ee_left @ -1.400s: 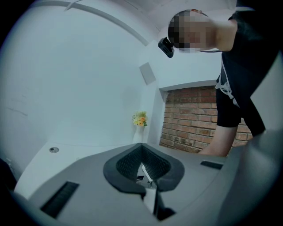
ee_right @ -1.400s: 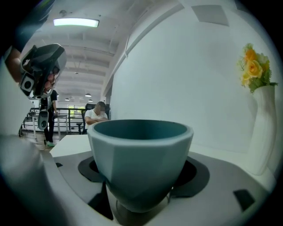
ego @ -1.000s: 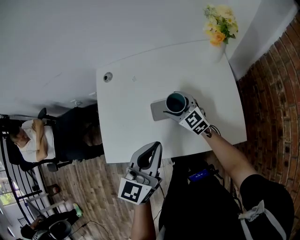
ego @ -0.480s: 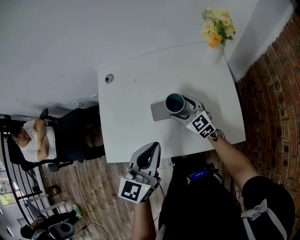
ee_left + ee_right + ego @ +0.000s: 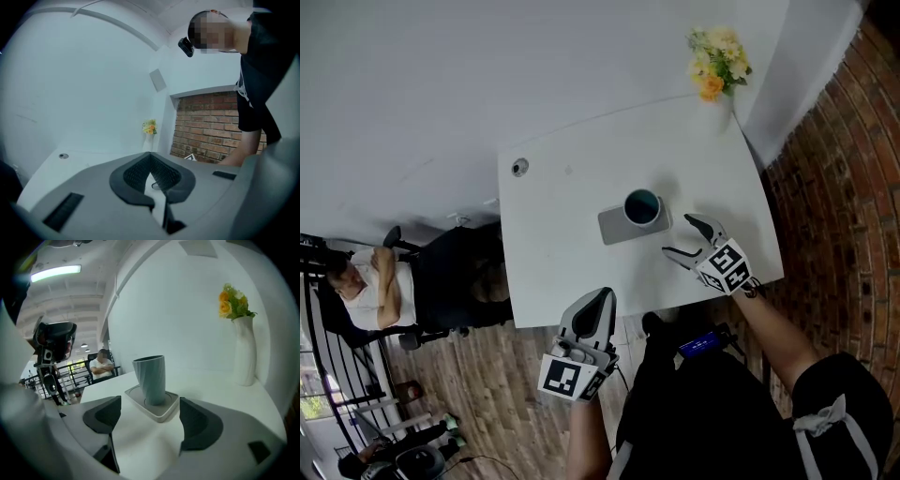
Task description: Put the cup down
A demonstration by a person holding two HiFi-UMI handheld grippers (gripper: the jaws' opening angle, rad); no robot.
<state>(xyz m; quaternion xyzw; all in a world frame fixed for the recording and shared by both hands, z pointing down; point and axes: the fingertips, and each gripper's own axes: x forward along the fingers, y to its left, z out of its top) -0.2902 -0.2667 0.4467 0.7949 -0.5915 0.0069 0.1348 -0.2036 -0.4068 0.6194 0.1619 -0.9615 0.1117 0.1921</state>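
A grey-blue ribbed cup point(image 5: 642, 207) point(image 5: 150, 379) stands upright on a grey square coaster point(image 5: 616, 225) point(image 5: 153, 406) in the middle of the white table point(image 5: 572, 197). My right gripper point(image 5: 686, 238) point(image 5: 147, 420) is open just right of the cup, apart from it, its jaws spread with nothing between them. My left gripper point(image 5: 593, 309) point(image 5: 151, 176) is shut and empty, held off the table's near edge over the floor.
A white vase of yellow flowers point(image 5: 713, 66) point(image 5: 243, 345) stands at the table's far right corner. A small round metal fitting point(image 5: 519, 167) point(image 5: 63, 156) sits near the far left corner. A brick wall point(image 5: 834, 169) lies to the right. A seated person point(image 5: 366, 286) is off to the left.
The right gripper has let go of the cup, opened and drawn back to the right. The cup now stands upright on the coaster. The left gripper has stayed put.
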